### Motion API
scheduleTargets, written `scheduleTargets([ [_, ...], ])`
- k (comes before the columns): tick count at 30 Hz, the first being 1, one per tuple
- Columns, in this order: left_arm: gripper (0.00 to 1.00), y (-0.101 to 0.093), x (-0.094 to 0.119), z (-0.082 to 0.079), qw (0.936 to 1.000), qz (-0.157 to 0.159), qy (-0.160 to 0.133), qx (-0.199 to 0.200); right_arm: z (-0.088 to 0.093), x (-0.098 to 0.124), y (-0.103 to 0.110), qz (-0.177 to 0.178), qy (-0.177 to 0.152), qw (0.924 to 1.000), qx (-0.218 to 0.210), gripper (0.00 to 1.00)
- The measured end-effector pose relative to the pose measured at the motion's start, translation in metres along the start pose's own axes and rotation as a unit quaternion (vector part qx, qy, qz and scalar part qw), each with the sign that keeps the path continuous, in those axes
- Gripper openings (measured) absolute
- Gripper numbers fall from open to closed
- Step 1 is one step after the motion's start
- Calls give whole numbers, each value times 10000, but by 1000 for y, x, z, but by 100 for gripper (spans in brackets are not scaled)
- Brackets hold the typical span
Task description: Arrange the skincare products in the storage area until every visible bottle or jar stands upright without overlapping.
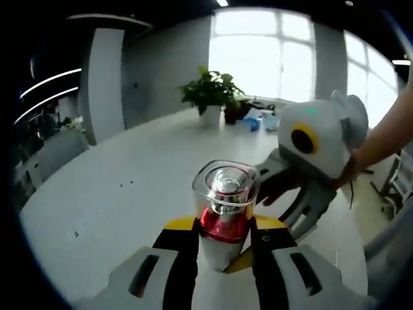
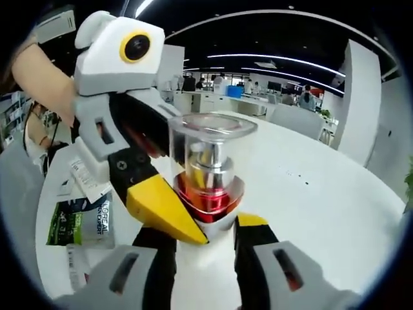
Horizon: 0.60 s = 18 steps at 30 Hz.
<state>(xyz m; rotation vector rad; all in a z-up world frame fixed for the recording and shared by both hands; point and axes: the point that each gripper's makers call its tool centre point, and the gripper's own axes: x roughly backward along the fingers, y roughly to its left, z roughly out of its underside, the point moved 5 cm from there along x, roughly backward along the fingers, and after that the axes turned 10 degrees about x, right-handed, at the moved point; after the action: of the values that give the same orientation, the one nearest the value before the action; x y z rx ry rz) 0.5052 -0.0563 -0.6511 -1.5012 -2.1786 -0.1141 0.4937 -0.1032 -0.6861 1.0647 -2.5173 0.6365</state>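
A skincare bottle (image 1: pixel 223 210) with a clear square cap, silver collar and red body is held up above the white table (image 1: pixel 116 194). It sits between my left gripper's (image 1: pixel 222 226) yellow-tipped black jaws, which are shut on its lower part. My right gripper (image 1: pixel 274 187) comes in from the right, its dark jaws against the bottle's side. In the right gripper view the same bottle (image 2: pixel 210 174) stands between my right gripper's (image 2: pixel 206 236) jaws, which press on its base. The left gripper (image 2: pixel 151 187) reaches in from the left, one yellow jaw across the bottle's front.
A potted plant (image 1: pixel 210 97) and blue items (image 1: pixel 258 123) stand at the table's far end by the windows. A green L'Oreal pack (image 2: pixel 80 223) and paper leaflets (image 2: pixel 84 175) lie on the table (image 2: pixel 310 194). A person's forearm (image 1: pixel 387 132) holds the right gripper.
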Motion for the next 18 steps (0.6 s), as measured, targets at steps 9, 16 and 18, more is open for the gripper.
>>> scheduleTargets([
  [9, 39, -1, 7, 1, 9999, -49, 36, 100, -3, 7, 9, -31, 23, 10000, -36, 45],
  [16, 42, -6, 15, 1, 9997, -55, 34, 215, -3, 13, 13, 34, 130, 9999, -38, 53],
  [18, 43, -7, 16, 2, 9997, -58, 64, 217, -2, 14, 13, 55, 149, 9998, -75, 55],
])
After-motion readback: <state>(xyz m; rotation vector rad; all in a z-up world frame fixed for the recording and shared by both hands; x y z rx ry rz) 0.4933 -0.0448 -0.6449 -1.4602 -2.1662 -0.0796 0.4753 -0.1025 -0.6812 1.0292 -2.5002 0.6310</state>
